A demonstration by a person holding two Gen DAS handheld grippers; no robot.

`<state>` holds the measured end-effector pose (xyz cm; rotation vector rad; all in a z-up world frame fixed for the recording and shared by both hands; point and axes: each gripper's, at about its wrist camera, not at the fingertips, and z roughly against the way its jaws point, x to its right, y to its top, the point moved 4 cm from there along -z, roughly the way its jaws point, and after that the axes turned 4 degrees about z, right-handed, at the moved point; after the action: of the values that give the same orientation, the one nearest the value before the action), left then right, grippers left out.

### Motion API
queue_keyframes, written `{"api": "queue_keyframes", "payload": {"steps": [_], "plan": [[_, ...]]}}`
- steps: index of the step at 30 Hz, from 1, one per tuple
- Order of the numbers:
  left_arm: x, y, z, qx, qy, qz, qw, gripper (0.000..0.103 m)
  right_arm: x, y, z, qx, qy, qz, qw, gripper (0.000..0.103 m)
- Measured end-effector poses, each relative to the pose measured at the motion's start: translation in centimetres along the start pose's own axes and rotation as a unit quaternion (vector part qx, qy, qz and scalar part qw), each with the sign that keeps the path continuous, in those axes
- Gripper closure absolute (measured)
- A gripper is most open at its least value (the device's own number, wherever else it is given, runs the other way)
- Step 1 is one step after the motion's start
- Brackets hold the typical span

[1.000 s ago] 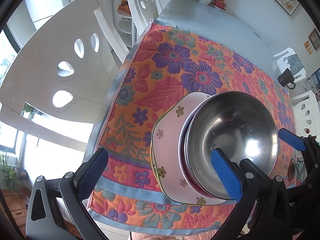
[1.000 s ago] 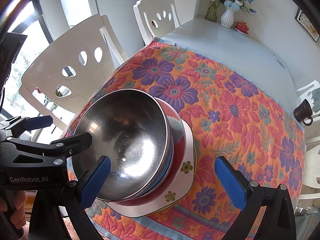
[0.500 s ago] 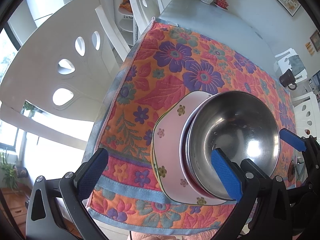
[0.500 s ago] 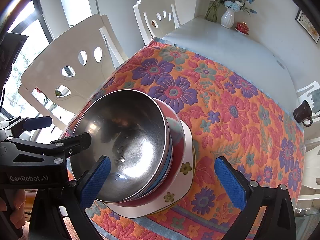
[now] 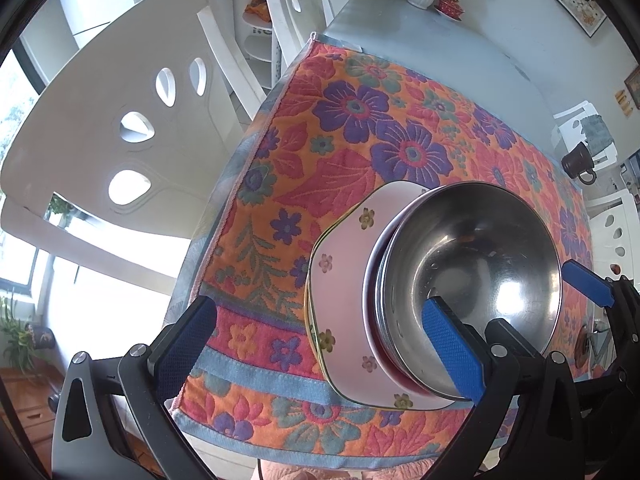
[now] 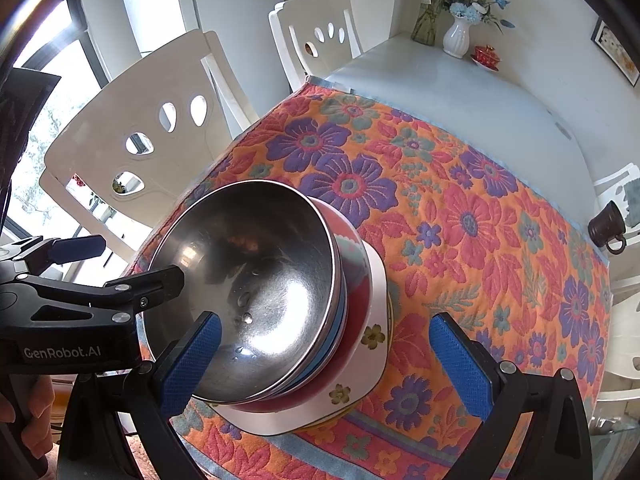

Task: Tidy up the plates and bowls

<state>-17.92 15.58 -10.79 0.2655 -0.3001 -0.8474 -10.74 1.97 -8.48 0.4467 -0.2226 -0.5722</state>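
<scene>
A steel bowl (image 5: 476, 280) sits on top of a stack: under it a blue bowl (image 6: 340, 320), a red bowl (image 6: 356, 264), then a white flowered plate (image 5: 344, 280). The stack stands on the floral cloth near the table's front left corner; it also shows in the right wrist view (image 6: 256, 280). My left gripper (image 5: 320, 340) is open, its fingers either side of the stack's left part. My right gripper (image 6: 324, 356) is open, straddling the stack's front. Both are empty.
The floral cloth (image 6: 460, 208) covers the near table half; the bare grey tabletop (image 6: 460, 92) lies beyond. White chairs (image 5: 120, 128) stand at the left edge. A dark mug (image 6: 606, 226) sits at the right edge. A white vase (image 6: 458, 38) and red cup stand at the far end.
Both grippers have drawn back slightly from the stack, still open. The stack has not moved.
</scene>
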Motion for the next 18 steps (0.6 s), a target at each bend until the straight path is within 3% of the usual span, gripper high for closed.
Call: {"api": "queue_keyframes", "payload": {"steps": [18], "plan": [[0.00,-0.05,0.04,-0.001,0.003,0.006,1.0000,0.001,-0.06,-0.04,0.13,-0.001,0.000,-0.001,1.000,0.000]]}}
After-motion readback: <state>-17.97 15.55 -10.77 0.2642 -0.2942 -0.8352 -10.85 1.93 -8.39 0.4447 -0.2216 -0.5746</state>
